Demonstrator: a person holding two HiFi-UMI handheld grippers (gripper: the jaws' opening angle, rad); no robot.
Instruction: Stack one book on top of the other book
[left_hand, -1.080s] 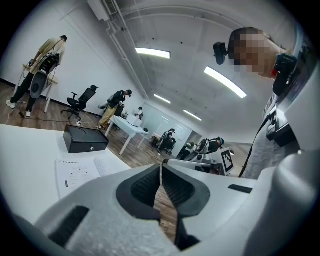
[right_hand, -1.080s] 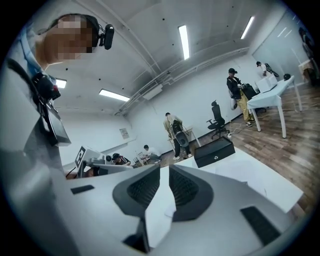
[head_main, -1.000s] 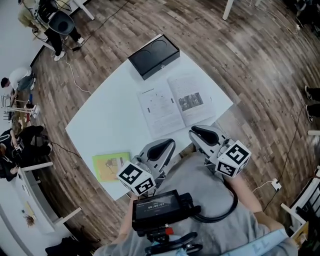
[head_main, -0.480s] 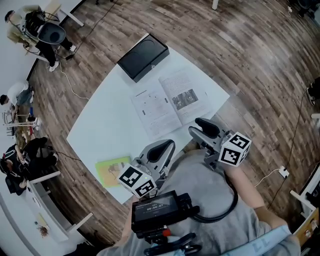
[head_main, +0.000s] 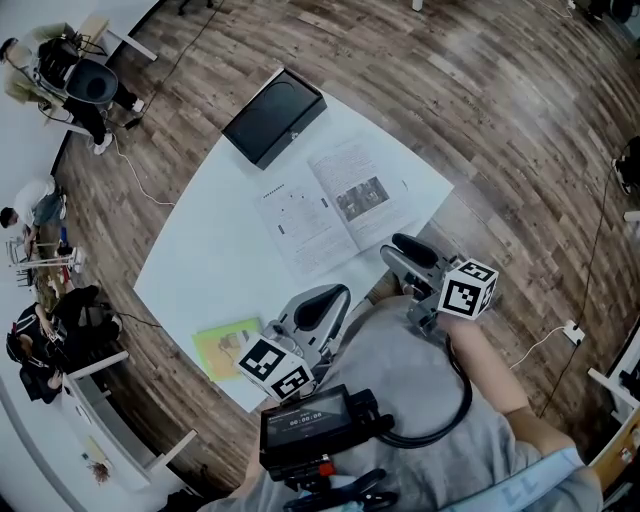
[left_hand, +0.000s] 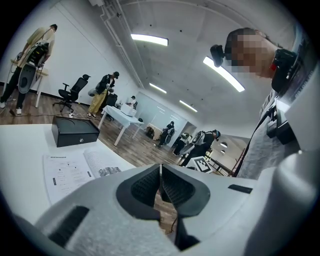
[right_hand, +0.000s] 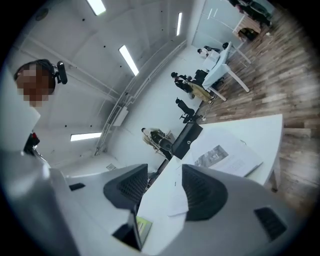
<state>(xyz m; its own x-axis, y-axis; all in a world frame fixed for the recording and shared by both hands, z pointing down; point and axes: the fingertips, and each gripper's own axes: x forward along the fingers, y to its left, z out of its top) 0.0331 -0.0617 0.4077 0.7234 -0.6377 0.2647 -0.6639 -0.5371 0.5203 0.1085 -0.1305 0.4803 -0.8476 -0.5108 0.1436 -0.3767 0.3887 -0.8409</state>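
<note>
Two books are lying on the white worktop (head_main: 220, 250); the open book (head_main: 335, 205) is resting flat in the middle, with its pages up, and the thin green book (head_main: 228, 345) is lying closed at the near left corner, well apart from it; a black box (head_main: 274, 116) is standing at the far corner and seems to have no part in the task. The left tool (head_main: 325, 300) is hovering at the near edge of the worktop with its jaws pressed together and nothing between them; the right tool (head_main: 405, 250) is hovering at the same edge, further to the right, and its jaws have just been opening; they are now standing wide apart, and only the worktop and the open book beyond are showing through the gap, so it is gripping nothing. The coming move is depending on this relation, I think: the open book is lying straight ahead of the right tool, its spine running roughly towards that tool and its two pages spreading to both sides, while the green book is lying to the left of the left tool, its long side following the worktop edge; so the right hand is nearer to the open book and the left hand to the green one; no stacking is done yet.
</note>
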